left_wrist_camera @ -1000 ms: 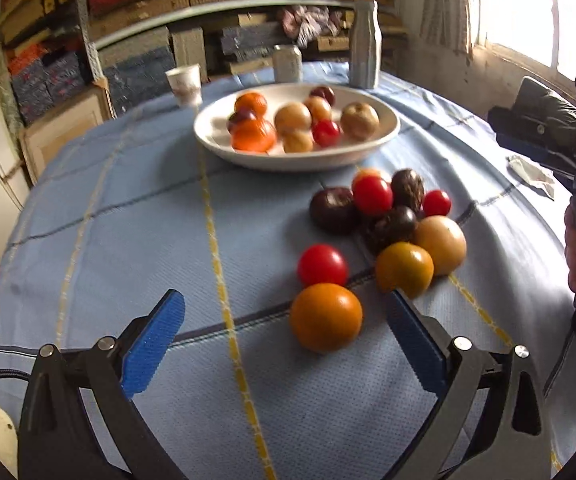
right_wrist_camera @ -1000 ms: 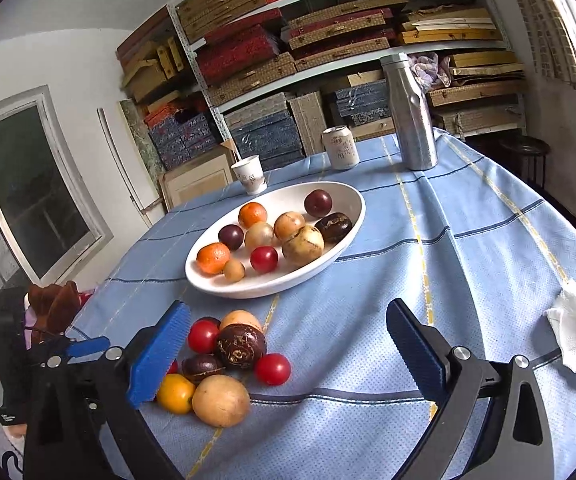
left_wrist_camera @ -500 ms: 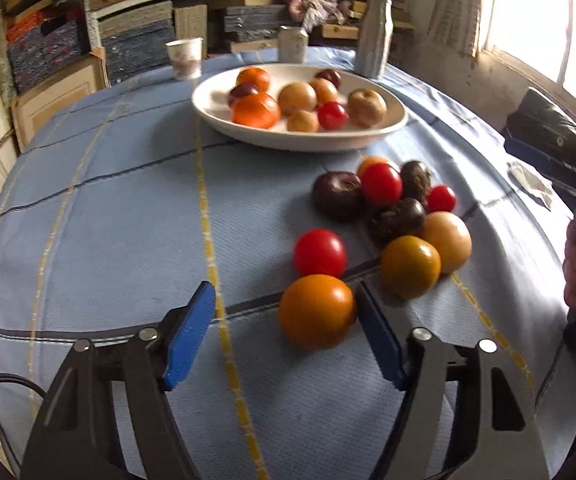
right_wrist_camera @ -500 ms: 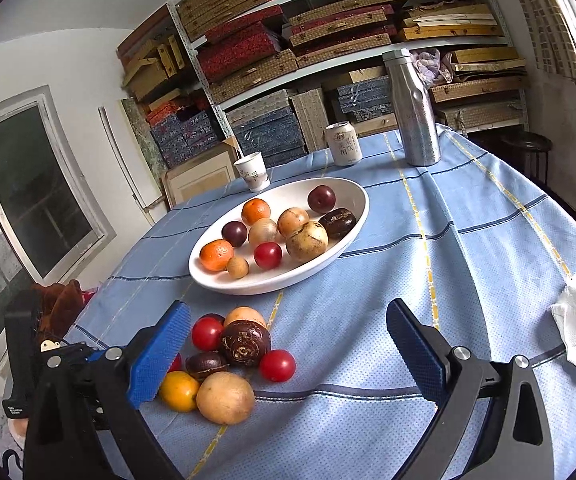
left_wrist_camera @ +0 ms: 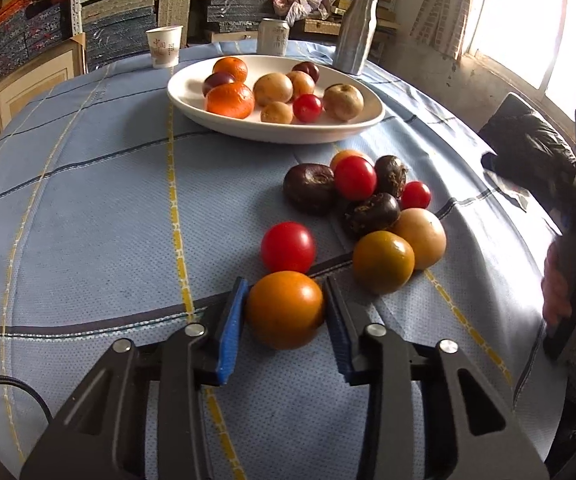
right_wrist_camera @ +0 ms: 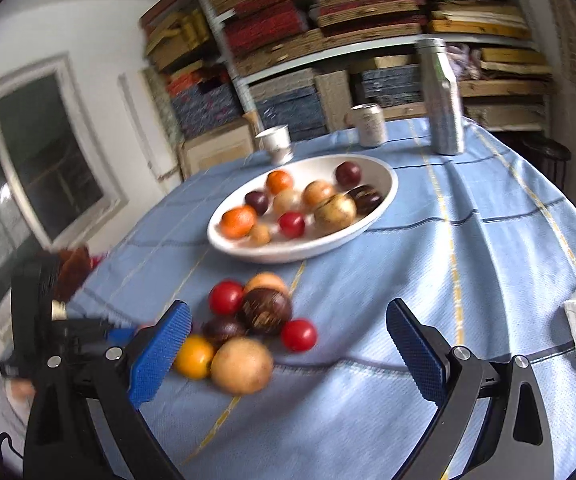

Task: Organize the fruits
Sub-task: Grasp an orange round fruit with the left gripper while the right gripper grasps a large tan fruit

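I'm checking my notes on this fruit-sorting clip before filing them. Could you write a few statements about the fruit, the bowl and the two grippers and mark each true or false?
1. The left gripper has an orange fruit between its blue pads. True; the jaws are closing on it.
2. The right gripper holds a red tomato. False; its jaws stand wide open with nothing between them.
3. The white bowl already holds several fruits. True.
4. The metal bottle lies on its side. False; it stands upright behind the bowl.
5. A paper cup stands beyond the bowl. True.
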`<state>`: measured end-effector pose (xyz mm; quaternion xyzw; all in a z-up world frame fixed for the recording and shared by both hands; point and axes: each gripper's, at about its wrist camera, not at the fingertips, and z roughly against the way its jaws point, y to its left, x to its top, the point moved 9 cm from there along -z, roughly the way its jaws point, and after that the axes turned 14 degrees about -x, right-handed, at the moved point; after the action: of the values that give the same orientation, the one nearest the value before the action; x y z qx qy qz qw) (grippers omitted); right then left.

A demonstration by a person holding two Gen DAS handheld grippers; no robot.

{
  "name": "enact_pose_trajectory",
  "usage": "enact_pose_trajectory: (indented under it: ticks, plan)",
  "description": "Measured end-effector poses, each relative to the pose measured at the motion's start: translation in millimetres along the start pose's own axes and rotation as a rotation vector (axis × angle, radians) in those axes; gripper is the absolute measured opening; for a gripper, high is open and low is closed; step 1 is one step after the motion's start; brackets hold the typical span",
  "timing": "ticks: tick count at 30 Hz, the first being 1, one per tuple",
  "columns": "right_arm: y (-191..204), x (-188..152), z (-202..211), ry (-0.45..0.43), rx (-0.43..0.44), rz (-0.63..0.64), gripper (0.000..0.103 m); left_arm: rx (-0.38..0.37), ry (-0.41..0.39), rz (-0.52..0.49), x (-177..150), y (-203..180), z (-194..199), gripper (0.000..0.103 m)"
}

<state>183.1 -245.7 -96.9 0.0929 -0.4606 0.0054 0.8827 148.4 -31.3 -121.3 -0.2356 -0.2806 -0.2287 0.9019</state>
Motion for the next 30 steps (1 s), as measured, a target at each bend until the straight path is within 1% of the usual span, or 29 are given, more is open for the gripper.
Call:
enact_pose_trajectory:
  ticks: [1, 3, 4, 6, 7, 8, 11, 14, 17, 19, 22, 25, 28, 30]
  plan:
    - [5, -3, 1, 0.002, 0.002, 0.025, 0.096, -0.001, -0.001, 0.004, 0, 1, 0, 0.038]
    - [11, -7, 3, 0.008, 0.005, 0.062, 0.082, 0.001, -0.002, 0.007, 0, 1, 0, 0.038]
    - [15, -10, 1, 0.023, 0.009, 0.078, 0.078, 0.003, -0.001, 0.005, 0, 1, 0, 0.038]
    - [21, -17, -4, 0.062, 0.018, 0.11, 0.057, 0.002, 0.006, 0.002, 0, 1, -1, 0.038]
    - [24, -21, -6, 0.078, 0.021, 0.128, 0.054, -0.001, 0.01, 0.004, -1, 1, -2, 0.038]
    - [31, -25, -9, 0.096, 0.024, 0.158, 0.053, -0.005, 0.012, 0.006, -1, 1, -2, 0.038]
    - [43, -33, -9, 0.11, 0.021, 0.22, 0.053, -0.004, 0.009, 0.008, 0, 2, -2, 0.038]
    - [50, -40, -12, 0.125, 0.001, 0.268, 0.051, -0.002, 0.012, 0.006, -1, 1, -2, 0.038]
    - [48, -43, -18, 0.159, -0.01, 0.268, 0.047, 0.002, 0.012, 0.004, -1, 1, -2, 0.038]
    - [46, -44, -23, 0.179, -0.004, 0.261, 0.047, 0.002, 0.015, 0.004, -1, 1, -3, 0.038]
    - [49, -45, -24, 0.183, -0.011, 0.278, 0.047, 0.0, 0.019, 0.004, -2, 1, -3, 0.038]
    - [54, -54, -36, 0.234, -0.035, 0.324, 0.049, -0.004, 0.02, 0.009, -2, 2, -4, 0.038]
    - [56, -57, -36, 0.235, -0.049, 0.344, 0.049, -0.003, 0.021, 0.008, -2, 2, -4, 0.038]
    - [55, -57, -36, 0.239, -0.04, 0.334, 0.049, -0.002, 0.022, 0.007, -2, 2, -4, 0.038]
